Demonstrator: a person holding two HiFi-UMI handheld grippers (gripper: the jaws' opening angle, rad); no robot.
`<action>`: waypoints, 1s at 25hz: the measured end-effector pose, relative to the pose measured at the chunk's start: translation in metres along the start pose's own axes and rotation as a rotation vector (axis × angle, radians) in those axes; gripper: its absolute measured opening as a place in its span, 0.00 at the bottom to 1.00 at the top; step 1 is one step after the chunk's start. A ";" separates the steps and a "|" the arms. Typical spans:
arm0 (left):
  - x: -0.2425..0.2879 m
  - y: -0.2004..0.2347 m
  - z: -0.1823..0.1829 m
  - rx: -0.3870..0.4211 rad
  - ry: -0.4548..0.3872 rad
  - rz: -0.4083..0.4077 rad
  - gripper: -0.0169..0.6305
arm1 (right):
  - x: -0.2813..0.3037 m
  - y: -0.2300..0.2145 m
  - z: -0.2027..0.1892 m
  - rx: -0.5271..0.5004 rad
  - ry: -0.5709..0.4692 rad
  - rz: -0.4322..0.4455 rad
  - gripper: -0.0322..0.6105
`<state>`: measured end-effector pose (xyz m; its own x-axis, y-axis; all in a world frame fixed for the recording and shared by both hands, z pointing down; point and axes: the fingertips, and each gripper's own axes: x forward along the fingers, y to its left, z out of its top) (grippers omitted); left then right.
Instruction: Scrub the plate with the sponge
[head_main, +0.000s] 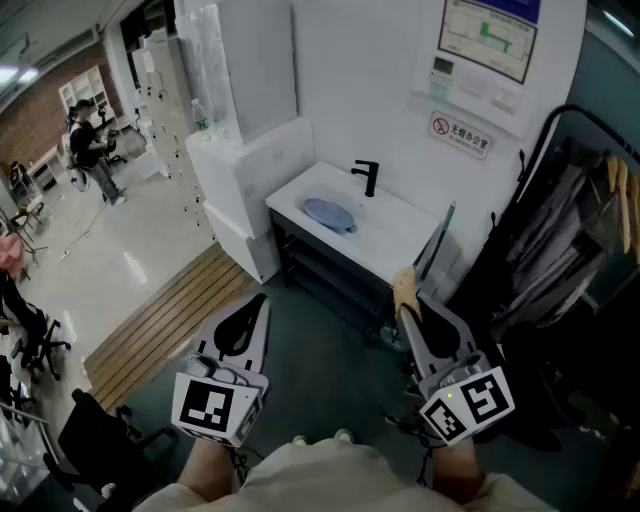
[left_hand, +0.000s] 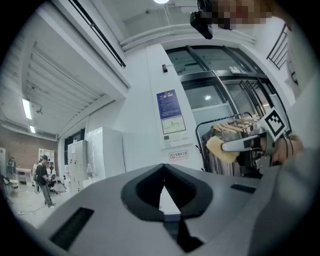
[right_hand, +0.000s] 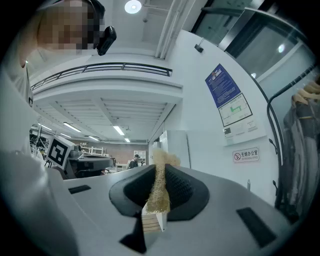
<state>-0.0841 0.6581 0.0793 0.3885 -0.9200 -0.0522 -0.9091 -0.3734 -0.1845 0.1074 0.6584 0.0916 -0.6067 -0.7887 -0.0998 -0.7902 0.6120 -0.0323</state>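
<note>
A blue-grey plate (head_main: 328, 213) lies in the white sink (head_main: 400, 235) against the wall ahead, beside a black tap (head_main: 367, 177). Both grippers hang well short of the sink, over the dark floor. My right gripper (head_main: 408, 312) is shut on a tan, fibrous sponge (head_main: 404, 288); in the right gripper view the sponge (right_hand: 159, 182) stands upright, pinched between the jaws. My left gripper (head_main: 256, 305) is shut with nothing in it, its jaws (left_hand: 165, 192) meeting edge to edge. The left gripper view also catches the sponge (left_hand: 220, 148) off to the right.
A black clothes rack (head_main: 575, 230) hung with garments stands right of the sink. White cabinets (head_main: 245, 175) sit to the sink's left, with a slatted wooden floor strip (head_main: 165, 325) in front. A person (head_main: 92, 148) stands far off at the left. A black chair (head_main: 105, 440) is near my left side.
</note>
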 end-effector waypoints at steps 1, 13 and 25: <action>0.001 0.000 -0.002 -0.003 0.004 0.002 0.04 | 0.000 -0.001 0.000 0.007 0.003 0.002 0.15; 0.022 -0.023 -0.013 -0.039 0.040 -0.017 0.04 | -0.001 -0.021 -0.005 0.037 0.008 0.048 0.15; 0.045 -0.054 -0.023 -0.025 0.051 -0.006 0.04 | -0.014 -0.053 -0.034 0.063 0.050 0.070 0.15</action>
<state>-0.0207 0.6341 0.1093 0.3859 -0.9226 -0.0008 -0.9107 -0.3807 -0.1605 0.1548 0.6350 0.1284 -0.6653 -0.7446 -0.0545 -0.7394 0.6673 -0.0895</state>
